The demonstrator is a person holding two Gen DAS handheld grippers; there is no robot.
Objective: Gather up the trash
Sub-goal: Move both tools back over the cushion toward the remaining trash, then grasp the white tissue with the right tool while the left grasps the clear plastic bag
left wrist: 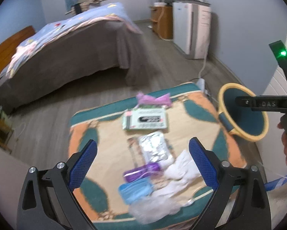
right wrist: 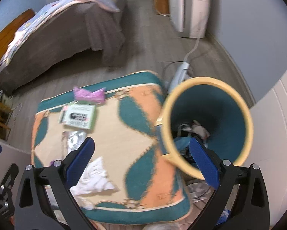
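Note:
Trash lies on a patterned cushion [left wrist: 109, 140]: a purple wrapper [left wrist: 155, 99], a green-white packet [left wrist: 146, 119], a foil pack [left wrist: 155, 148], a purple tube [left wrist: 142, 171], a blue mask [left wrist: 135, 190], white crumpled tissue [left wrist: 181, 169] and clear plastic [left wrist: 155, 210]. My left gripper [left wrist: 143, 161] is open above the near trash, empty. A teal bin with a yellow rim [right wrist: 208, 126] stands right of the cushion [right wrist: 112, 140] and holds some trash. My right gripper [right wrist: 142, 155] is open and empty, above the cushion's right edge beside the bin's rim. The tissue [right wrist: 93, 176] lies by its left finger.
A bed [left wrist: 66, 44] with a blue quilt stands at the back left. A white appliance [left wrist: 191, 26] and a wooden cabinet [left wrist: 160, 21] stand by the far wall. A power strip and cable [right wrist: 180, 72] lie on the floor behind the bin.

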